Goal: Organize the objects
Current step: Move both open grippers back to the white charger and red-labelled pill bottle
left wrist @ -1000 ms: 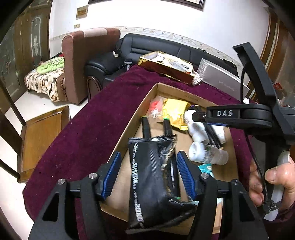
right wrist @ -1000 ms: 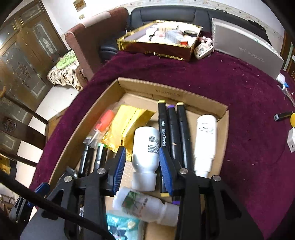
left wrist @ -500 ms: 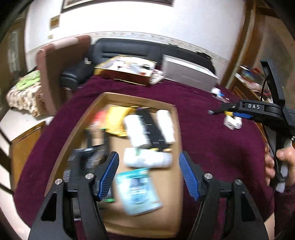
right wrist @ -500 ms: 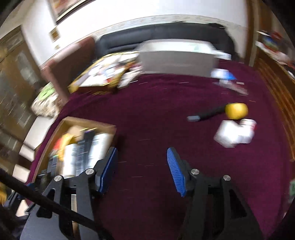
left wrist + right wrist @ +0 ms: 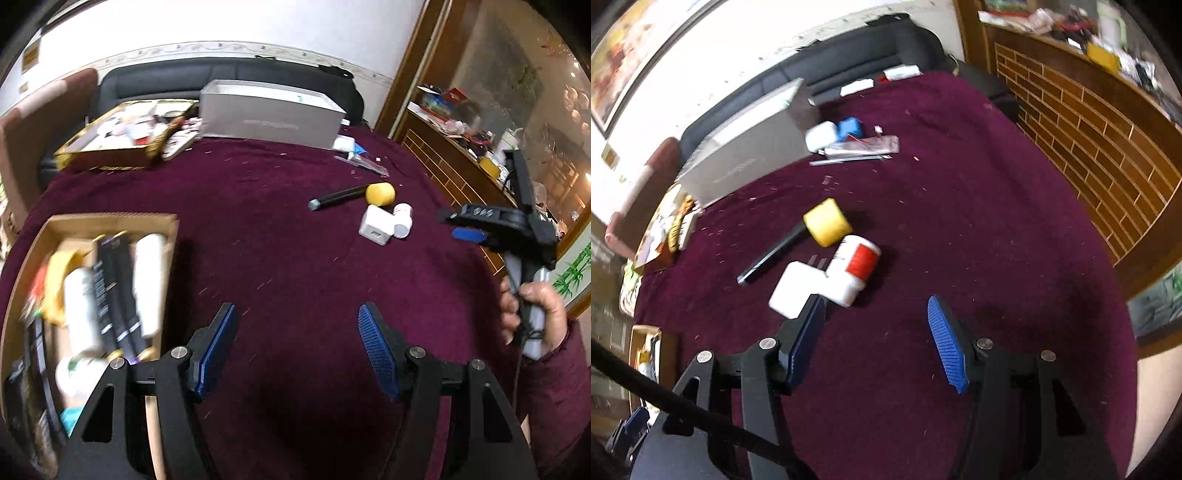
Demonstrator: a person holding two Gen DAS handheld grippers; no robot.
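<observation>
We see the left gripper (image 5: 297,347) over bare maroon cloth (image 5: 280,258), its blue pads (image 5: 216,347) spread apart with nothing between them. The cardboard box (image 5: 110,221) sits to its left on the cloth, blurred, packed with white bottles (image 5: 149,284), black markers (image 5: 110,288) and a yellow packet (image 5: 61,280).

The right gripper (image 5: 877,343) also hangs over the cloth. Its jaws have just been opening and now stand apart, empty. In the left wrist view a hand (image 5: 532,314) holds this tool at the right edge.

Just ahead of the right gripper's left pad (image 5: 807,343) lie three loose things in a cluster. A white block (image 5: 794,290) lies nearest that pad. A white bottle with a red label (image 5: 855,266) lies on its side, touching the block. A black stick with a yellow head (image 5: 827,221) lies just beyond the bottle; we cannot tell whether they touch.

Farther back on the cloth stand a grey box (image 5: 269,118), a gold tray (image 5: 122,136) of small items, and a scatter of small white and blue pieces (image 5: 834,133).
</observation>
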